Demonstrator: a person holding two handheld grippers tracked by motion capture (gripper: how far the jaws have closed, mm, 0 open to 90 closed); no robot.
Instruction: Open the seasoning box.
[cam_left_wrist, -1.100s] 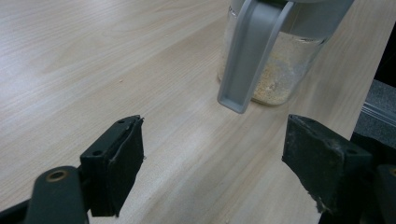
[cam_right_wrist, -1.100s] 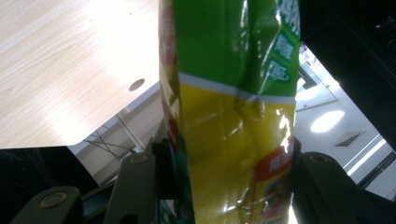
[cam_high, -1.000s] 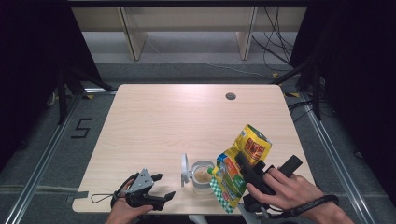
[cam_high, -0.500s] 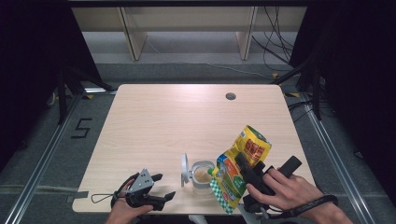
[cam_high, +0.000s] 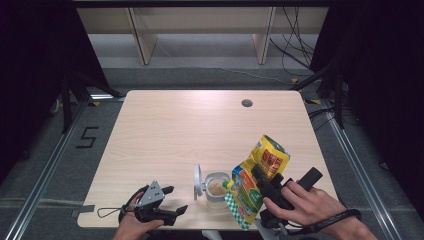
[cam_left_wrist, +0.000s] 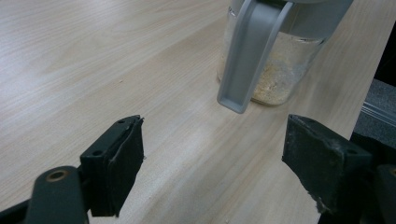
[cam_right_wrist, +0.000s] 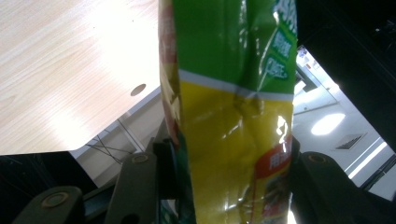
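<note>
Our right gripper (cam_high: 261, 186) is clamped on the yellow-green pouch (cam_high: 257, 177); in the right gripper view both jaws press the pouch (cam_right_wrist: 233, 116) from either side. We hold it tilted, its lower green-checked corner hanging at the table's near edge, just right of the glass jar (cam_high: 217, 187). The pouch's spout end looks to sit right at the jar's rim, but from the high view we can't tell if they touch.

Our left gripper (cam_high: 165, 200) is empty, jaws spread wide, resting low over the table (cam_high: 170, 130) well left of the jar. Seen from the left gripper view, the jar (cam_left_wrist: 275, 70) stands ahead of the jaws, part full of pale crumbly powder. Its grey lid (cam_high: 198, 181) is flipped open on the jar's left side, with a grey tab (cam_left_wrist: 245, 56) hanging down the glass.

Round hole (cam_high: 246, 103) in the tabletop, far beyond the jar.
</note>
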